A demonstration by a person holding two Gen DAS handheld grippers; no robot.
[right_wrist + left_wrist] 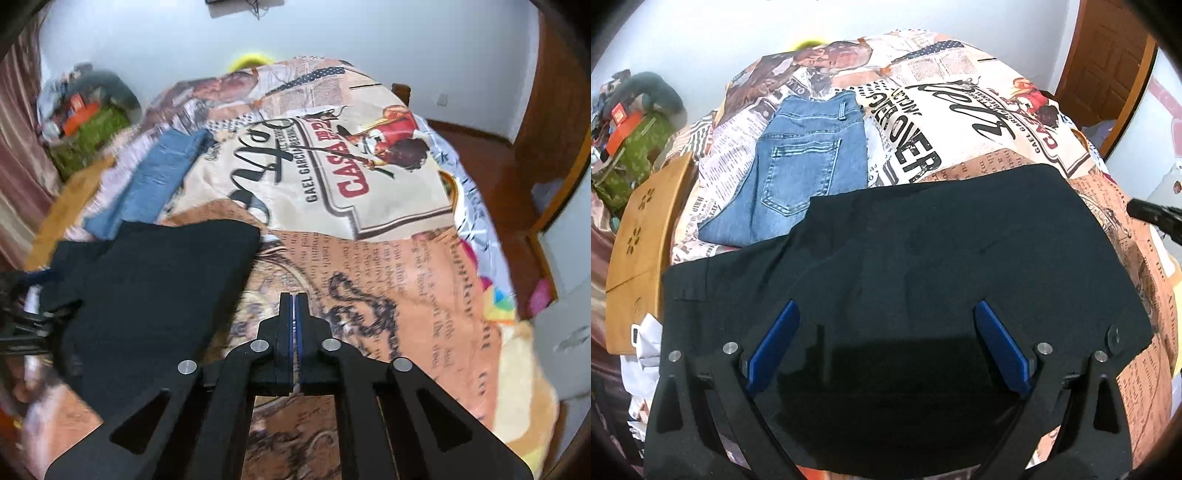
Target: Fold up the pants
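Note:
Black pants (905, 266) lie folded flat on the printed bedspread (979, 122). My left gripper (886, 314) is open, its blue pads wide apart just above the near part of the black pants, holding nothing. In the right wrist view the black pants (159, 295) lie to the left. My right gripper (294, 299) is shut and empty, over the bedspread (388, 277) just right of the pants' edge. The right gripper's tip (1152, 214) shows at the right edge of the left wrist view.
Folded blue jeans (809, 166) lie on the bed beyond the black pants, also seen in the right wrist view (155, 184). A wooden board (646, 236) stands at the bed's left. Clutter (631, 129) fills the far left corner. A wooden door (1108, 66) is at the right.

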